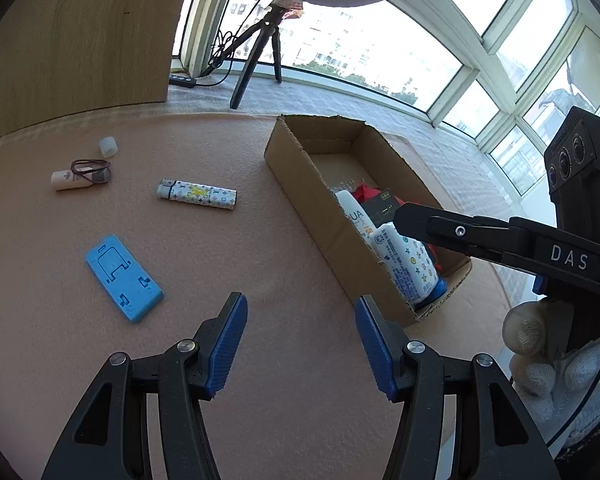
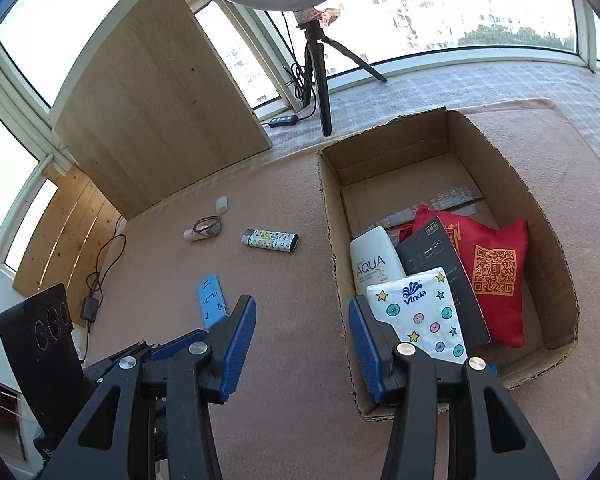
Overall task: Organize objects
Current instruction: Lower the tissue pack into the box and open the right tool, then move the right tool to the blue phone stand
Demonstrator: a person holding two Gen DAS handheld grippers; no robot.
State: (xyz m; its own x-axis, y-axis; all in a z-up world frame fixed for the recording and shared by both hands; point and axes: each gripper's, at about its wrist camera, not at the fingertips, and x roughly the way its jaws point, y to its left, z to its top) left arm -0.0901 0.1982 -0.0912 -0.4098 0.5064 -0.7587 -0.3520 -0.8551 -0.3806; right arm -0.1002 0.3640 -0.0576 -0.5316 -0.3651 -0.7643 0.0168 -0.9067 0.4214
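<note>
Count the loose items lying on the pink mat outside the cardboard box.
4: a blue phone stand nearest the left tool, a patterned lighter mid-mat, a white tube with a hair tie farther left, a small white cap behind it.

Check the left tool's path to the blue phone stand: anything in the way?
Nothing visible blocks it. The left tool is open over bare pink mat, and the blue phone stand lies flat ahead to its left with nothing between them. The patterned lighter lies farther back; the cardboard box is off to the right.
</note>
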